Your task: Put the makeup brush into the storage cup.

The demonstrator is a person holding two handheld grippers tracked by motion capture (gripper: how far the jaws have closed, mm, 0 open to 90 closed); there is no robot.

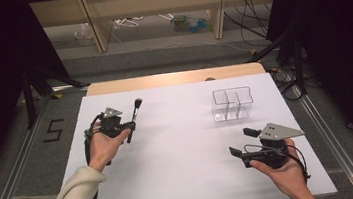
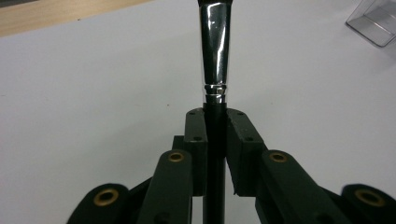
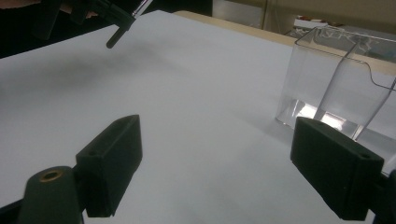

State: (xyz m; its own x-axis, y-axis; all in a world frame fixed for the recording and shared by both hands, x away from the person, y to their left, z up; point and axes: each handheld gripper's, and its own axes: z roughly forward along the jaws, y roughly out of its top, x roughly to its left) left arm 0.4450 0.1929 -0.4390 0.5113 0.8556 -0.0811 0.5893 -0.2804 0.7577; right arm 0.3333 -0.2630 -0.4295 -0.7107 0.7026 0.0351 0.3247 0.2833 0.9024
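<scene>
The left gripper (image 1: pixel 128 126) is clenched on the black handle of a makeup brush (image 1: pixel 135 115), held above the white table (image 1: pixel 180 149); the right gripper (image 1: pixel 243 147) waits with jaws spread near the clear organizer (image 1: pixel 233 104); gripped low, the brush could pivot or slip and miss a compartment.

White-topped table (image 1: pixel 181 154) with a bare wooden strip along its far edge; a clear, divided plastic organizer (image 1: pixel 232 104) stands directly on its far right part.
</scene>
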